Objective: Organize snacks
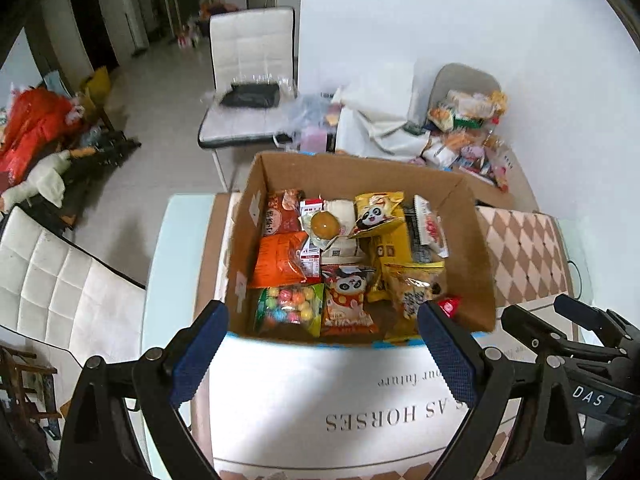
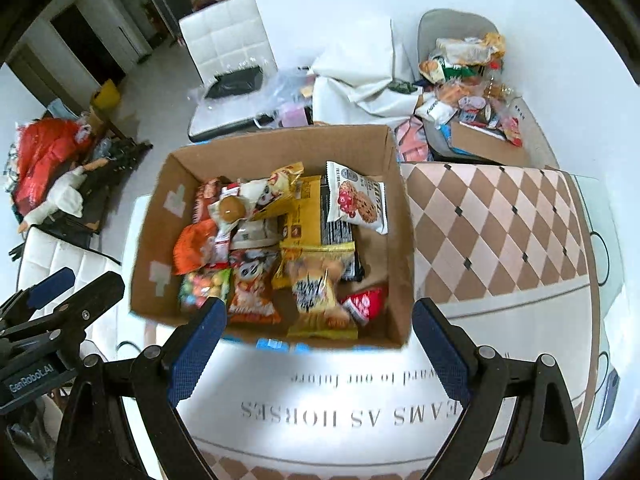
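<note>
An open cardboard box (image 1: 476, 240) stands on the table, also in the right wrist view (image 2: 400, 216). It holds several snack packs: an orange bag (image 1: 280, 264), a candy-ball bag (image 1: 290, 308), panda packs (image 1: 348, 300), a cookie pack (image 2: 356, 200), a small red pack (image 2: 366, 300). My left gripper (image 1: 324, 348) is open and empty, just in front of the box's near wall. My right gripper (image 2: 320, 344) is open and empty, at the same near wall. Each gripper shows at the other view's edge.
A white and checked tablecloth (image 2: 500, 216) with printed lettering covers the table. More snacks are heaped in a second box (image 2: 480, 128) on a grey chair (image 1: 460, 80) behind. White chairs (image 1: 248, 60) stand at the back and left. Clutter (image 1: 36, 128) lies on the floor at left.
</note>
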`<action>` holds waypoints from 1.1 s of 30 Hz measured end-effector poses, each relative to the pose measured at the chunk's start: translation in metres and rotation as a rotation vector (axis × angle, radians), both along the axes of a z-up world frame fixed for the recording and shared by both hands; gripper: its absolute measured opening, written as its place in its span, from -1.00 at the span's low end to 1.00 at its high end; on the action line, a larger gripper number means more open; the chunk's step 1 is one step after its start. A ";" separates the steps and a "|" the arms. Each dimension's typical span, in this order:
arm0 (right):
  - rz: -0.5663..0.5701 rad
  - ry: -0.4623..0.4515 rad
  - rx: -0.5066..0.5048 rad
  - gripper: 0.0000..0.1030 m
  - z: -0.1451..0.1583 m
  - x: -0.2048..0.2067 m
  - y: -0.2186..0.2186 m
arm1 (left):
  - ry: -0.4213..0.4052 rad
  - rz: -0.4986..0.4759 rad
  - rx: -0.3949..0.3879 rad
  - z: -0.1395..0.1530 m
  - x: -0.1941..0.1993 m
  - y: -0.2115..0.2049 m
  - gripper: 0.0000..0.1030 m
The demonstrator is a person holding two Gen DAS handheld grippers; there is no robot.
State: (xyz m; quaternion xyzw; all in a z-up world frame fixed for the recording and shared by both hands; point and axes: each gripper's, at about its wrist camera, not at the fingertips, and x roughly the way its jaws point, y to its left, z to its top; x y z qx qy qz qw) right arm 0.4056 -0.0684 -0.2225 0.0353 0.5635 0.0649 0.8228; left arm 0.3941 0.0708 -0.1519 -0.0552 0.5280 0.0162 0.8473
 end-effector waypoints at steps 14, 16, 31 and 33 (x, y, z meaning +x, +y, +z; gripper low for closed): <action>-0.002 -0.179 -0.004 0.87 0.095 -0.124 -0.033 | -0.160 -0.005 0.035 0.076 -0.109 -0.026 0.87; 0.003 -0.200 -0.006 0.87 0.107 -0.139 -0.037 | -0.176 0.010 0.064 0.084 -0.123 -0.029 0.87; 0.047 -0.302 -0.025 0.87 0.172 -0.218 -0.047 | -0.255 0.041 0.052 0.133 -0.186 -0.034 0.87; 0.052 -0.315 -0.026 0.87 0.178 -0.222 -0.046 | -0.270 0.044 0.054 0.138 -0.190 -0.035 0.87</action>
